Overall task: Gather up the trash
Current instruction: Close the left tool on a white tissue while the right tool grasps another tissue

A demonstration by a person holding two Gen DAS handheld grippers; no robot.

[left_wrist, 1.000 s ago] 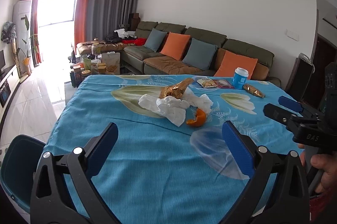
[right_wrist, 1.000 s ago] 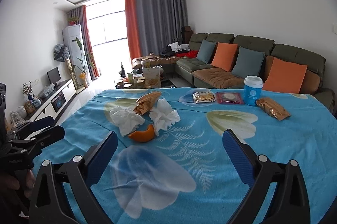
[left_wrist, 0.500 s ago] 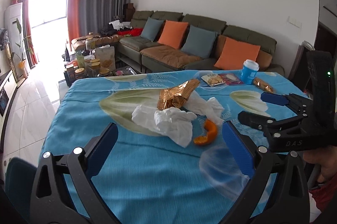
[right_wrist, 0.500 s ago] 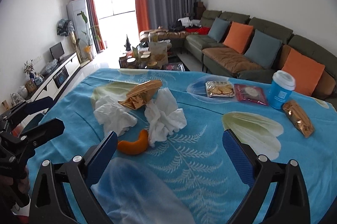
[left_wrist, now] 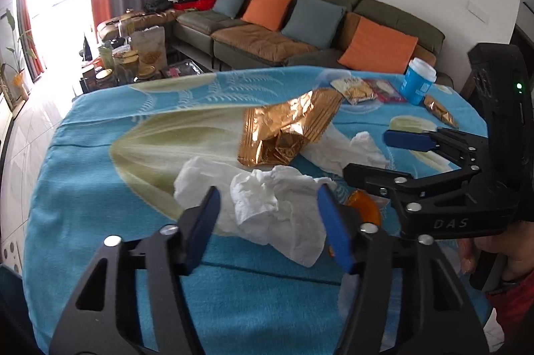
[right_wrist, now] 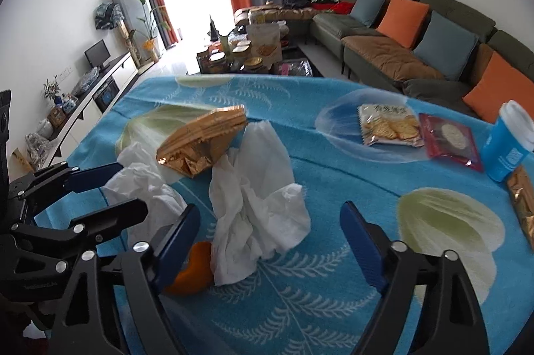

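Nearest the left wrist camera, the left gripper (left_wrist: 268,215) hangs over the blue flowered tablecloth (left_wrist: 100,188), its jaws part-way open and just narrowing, with a crumpled white tissue (left_wrist: 267,205) lying between the blue pads; whether the pads touch the paper cannot be told. Just to its right, the right gripper (right_wrist: 270,228) frames a second crumpled tissue (right_wrist: 257,205), its jaws wider and also just closing in, the pads clear of the paper on both sides. An orange peel (right_wrist: 193,271) lies on the cloth right beside that tissue, partly behind the right gripper's left pad. Behind both tissues a gold foil wrapper (left_wrist: 287,131) rests tilted, leaning on the paper. Farther back on the right part of the table are a cracker packet (right_wrist: 388,128), a red packet (right_wrist: 449,138), a blue paper cup (right_wrist: 509,144) standing upright and another gold snack bag (right_wrist: 524,198). Beyond the table stands a long sofa (left_wrist: 300,31) with orange and grey cushions.
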